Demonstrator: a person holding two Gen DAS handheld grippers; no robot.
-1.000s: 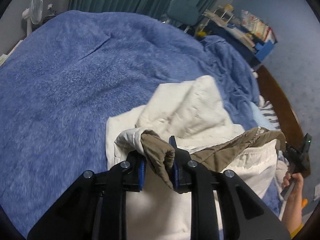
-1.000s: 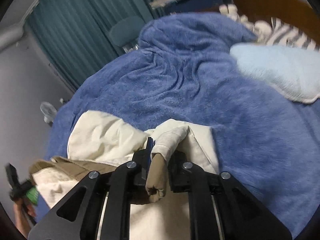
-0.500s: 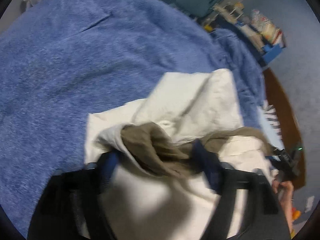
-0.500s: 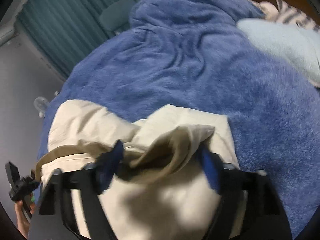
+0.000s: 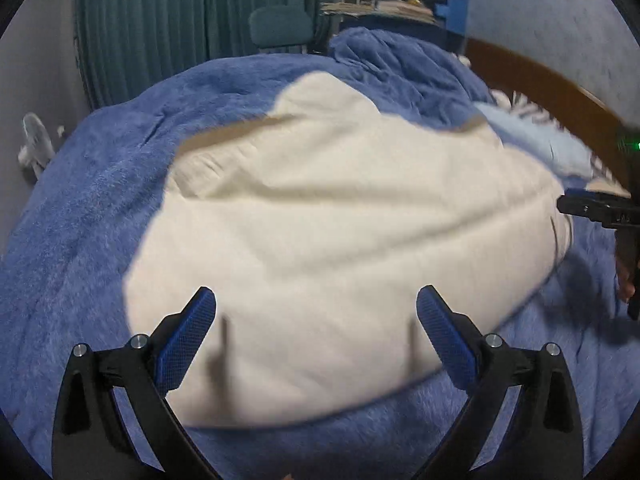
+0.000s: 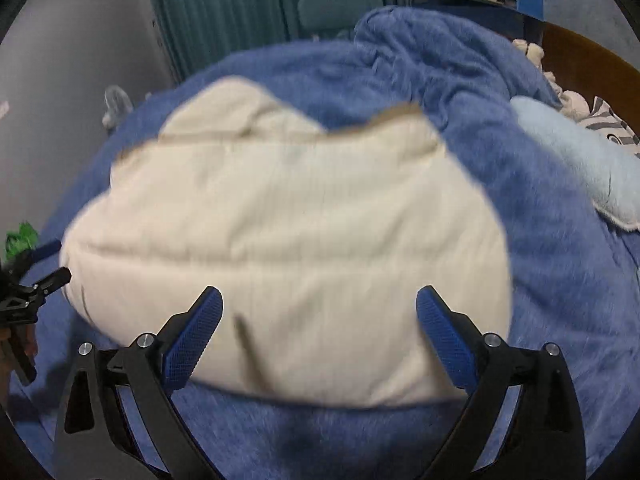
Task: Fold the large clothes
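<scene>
Where cream garment (image 5: 340, 216) lies, blue blanket (image 5: 80, 208).

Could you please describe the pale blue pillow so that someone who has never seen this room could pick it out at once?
Start from the bed covered by the fuzzy blue blanket and look toward the brown wooden headboard. The pale blue pillow lies there on the blanket, beside a zebra-striped item. It is lighter than the blanket, and unlike the cream garment it is blue.

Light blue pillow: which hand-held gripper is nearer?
Right. The right hand-held gripper is at the cream garment's pillow-side end; the left hand-held gripper is at the far end. Light blue pillow beside the headboard.
</scene>
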